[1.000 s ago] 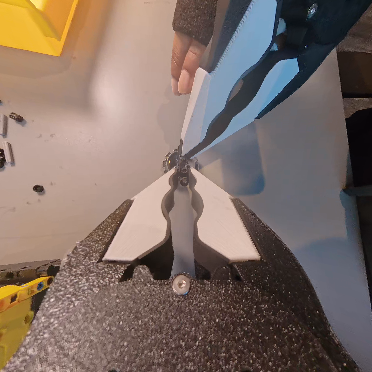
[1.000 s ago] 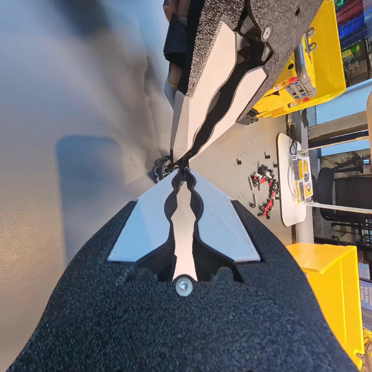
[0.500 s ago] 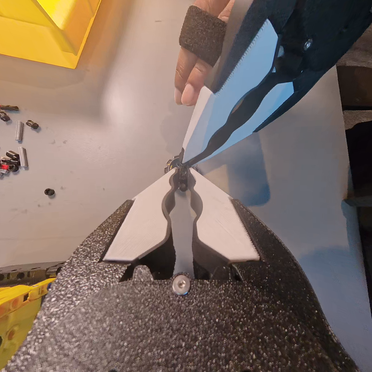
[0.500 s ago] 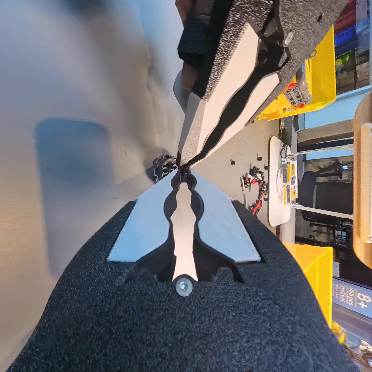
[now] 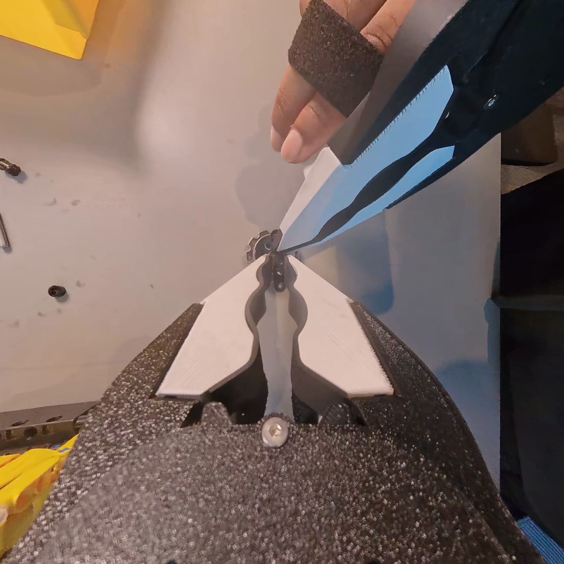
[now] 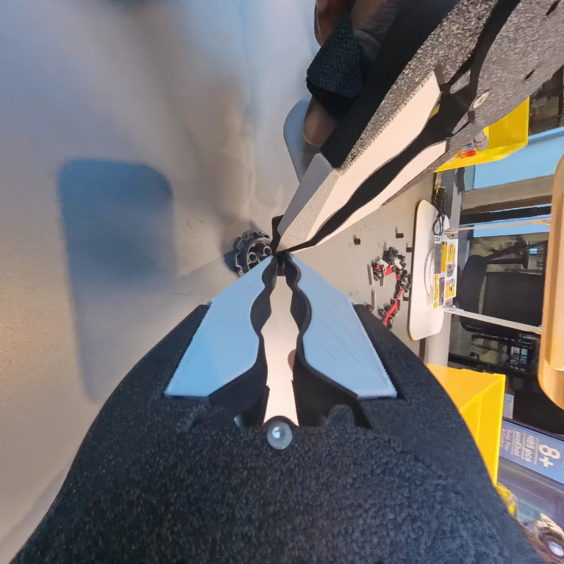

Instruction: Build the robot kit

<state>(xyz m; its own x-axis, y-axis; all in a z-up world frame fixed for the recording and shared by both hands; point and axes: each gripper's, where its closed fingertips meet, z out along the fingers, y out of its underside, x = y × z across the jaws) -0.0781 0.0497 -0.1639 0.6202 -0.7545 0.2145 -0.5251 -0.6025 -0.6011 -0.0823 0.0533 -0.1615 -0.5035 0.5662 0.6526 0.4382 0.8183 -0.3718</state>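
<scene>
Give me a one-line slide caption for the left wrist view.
Left gripper shut on a small black holed beam, right gripper meeting it tip to tip, above a black gear on the grey table.

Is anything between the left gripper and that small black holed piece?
Nothing visible: the left gripper is already shut on the black holed piece, with the right gripper meeting it at the tip.

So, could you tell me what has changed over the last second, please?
The right gripper has swung to a flatter angle across the left wrist view, and the hand on it now shows more. Both cameras shifted slightly over the table. Unchanged: the left gripper stays shut on the small black beam, tips meeting beside the black gear.
</scene>
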